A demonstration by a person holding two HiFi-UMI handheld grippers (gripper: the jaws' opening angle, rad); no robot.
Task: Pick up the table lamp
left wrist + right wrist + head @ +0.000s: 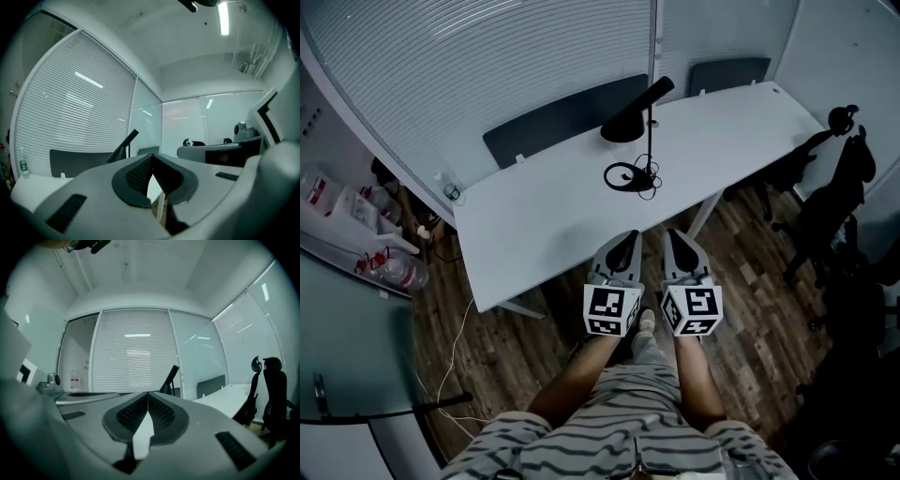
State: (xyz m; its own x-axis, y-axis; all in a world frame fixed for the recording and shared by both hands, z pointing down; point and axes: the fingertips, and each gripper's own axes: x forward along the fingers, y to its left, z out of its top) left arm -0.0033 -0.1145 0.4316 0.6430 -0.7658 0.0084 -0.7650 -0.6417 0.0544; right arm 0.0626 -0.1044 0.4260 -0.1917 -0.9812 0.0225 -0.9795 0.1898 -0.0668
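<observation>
A black table lamp (635, 112) stands on the white table (544, 216), with a cone shade, a thin stem and a ring base with its coiled cord. The two grippers are held side by side at the table's near edge, short of the lamp and pointing toward it. The left gripper (628, 236) has its jaws shut tip to tip with nothing between them. The right gripper (673, 234) is shut and empty too. The left gripper view shows the lamp (123, 146) beyond the closed tips (151, 157), to their left. In the right gripper view the lamp (170, 379) rises just right of the tips (148, 394).
Two dark chair backs (562, 117) stand behind the table against the blinds. A black office chair (834, 206) sits at the right, bottles (398, 270) on a shelf at the left. A white cable (455, 356) trails over the wooden floor. The person's legs show below the grippers.
</observation>
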